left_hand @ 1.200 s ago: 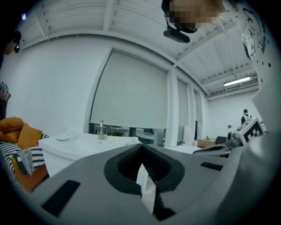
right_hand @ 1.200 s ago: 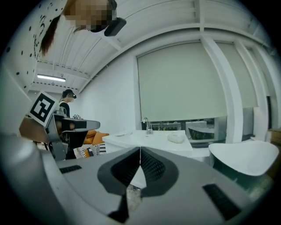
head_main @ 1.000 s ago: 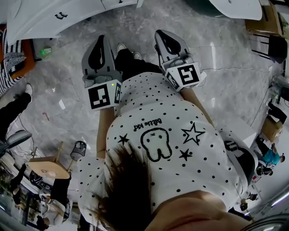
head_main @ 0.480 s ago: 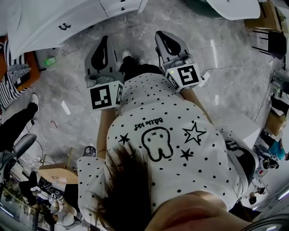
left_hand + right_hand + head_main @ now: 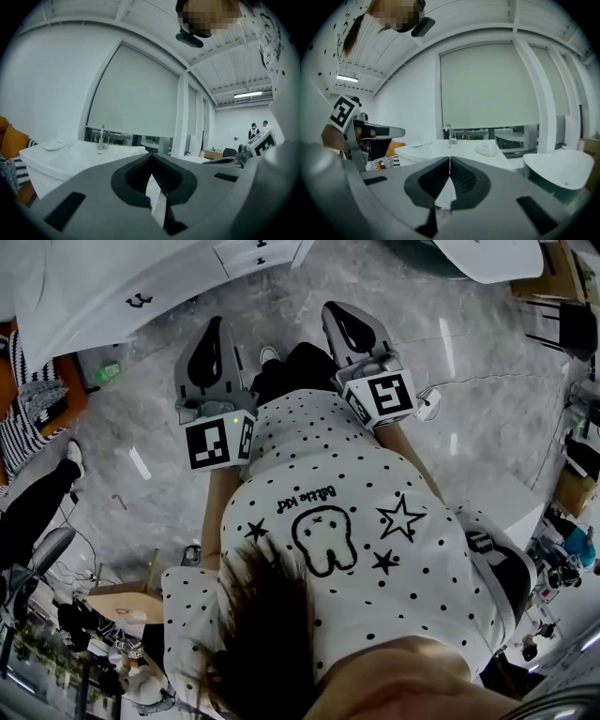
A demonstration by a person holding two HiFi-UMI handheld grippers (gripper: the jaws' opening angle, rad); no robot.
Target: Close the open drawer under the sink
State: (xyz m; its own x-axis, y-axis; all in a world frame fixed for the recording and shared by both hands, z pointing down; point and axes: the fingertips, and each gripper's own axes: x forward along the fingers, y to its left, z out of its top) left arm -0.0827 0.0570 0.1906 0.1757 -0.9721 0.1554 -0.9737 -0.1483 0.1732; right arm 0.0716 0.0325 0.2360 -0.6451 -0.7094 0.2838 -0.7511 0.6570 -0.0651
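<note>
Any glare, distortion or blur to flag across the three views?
Head view: strong fisheye, glare streaks on the glossy floor. Left gripper view: dark vignette corners, bowed window frame, ceiling light blown out. Right gripper view: same bowing, faucet legible.

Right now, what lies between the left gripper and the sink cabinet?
Only bare marble floor separates the left gripper from the cabinet, shown in the head view.

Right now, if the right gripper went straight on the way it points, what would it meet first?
Probably the white sink counter below the faucet; the shut, empty right gripper points at it across open space, though depth is unclear.
</note>
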